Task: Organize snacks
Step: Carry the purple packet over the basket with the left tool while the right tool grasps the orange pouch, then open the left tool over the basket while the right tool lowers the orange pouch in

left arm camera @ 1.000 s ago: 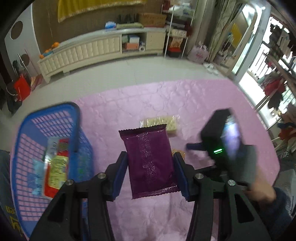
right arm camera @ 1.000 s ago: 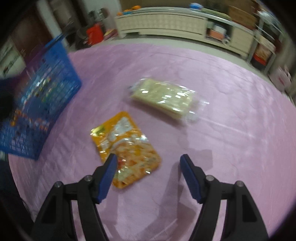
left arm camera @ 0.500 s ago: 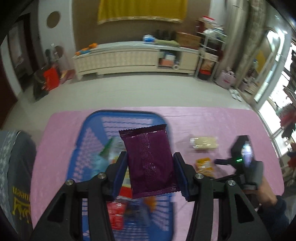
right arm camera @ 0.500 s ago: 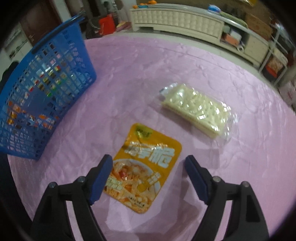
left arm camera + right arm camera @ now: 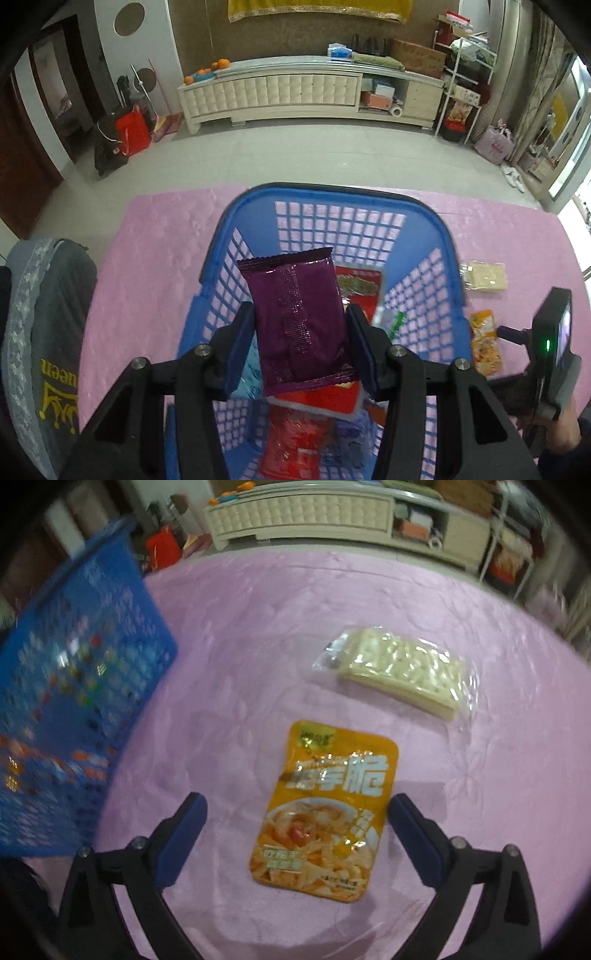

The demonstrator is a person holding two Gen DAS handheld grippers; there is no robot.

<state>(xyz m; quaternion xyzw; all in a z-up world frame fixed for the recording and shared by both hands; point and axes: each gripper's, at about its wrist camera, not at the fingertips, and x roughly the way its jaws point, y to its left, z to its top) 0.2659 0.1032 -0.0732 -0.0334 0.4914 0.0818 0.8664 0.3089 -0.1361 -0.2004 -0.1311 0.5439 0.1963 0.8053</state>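
Observation:
My left gripper (image 5: 299,328) is shut on a purple snack packet (image 5: 295,317) and holds it above the blue mesh basket (image 5: 332,192), which has several packets inside. My right gripper (image 5: 295,830) is open, its jaws standing either side of an orange snack pouch (image 5: 325,812) that lies flat on the pink cloth. A clear pack of pale crackers (image 5: 399,668) lies beyond the pouch. The basket (image 5: 74,657) stands at the left in the right wrist view. The right gripper's body (image 5: 550,347), the pouch (image 5: 484,339) and the crackers (image 5: 484,275) show at the right in the left wrist view.
The pink cloth (image 5: 155,236) covers the table; its far edge meets a tiled floor. A grey garment (image 5: 44,332) lies at the table's left edge. A long cream cabinet (image 5: 295,92) stands against the back wall.
My left gripper has carried the purple packet leftward from over the cloth to over the basket. My right gripper has moved in until the orange pouch lies between its open jaws.

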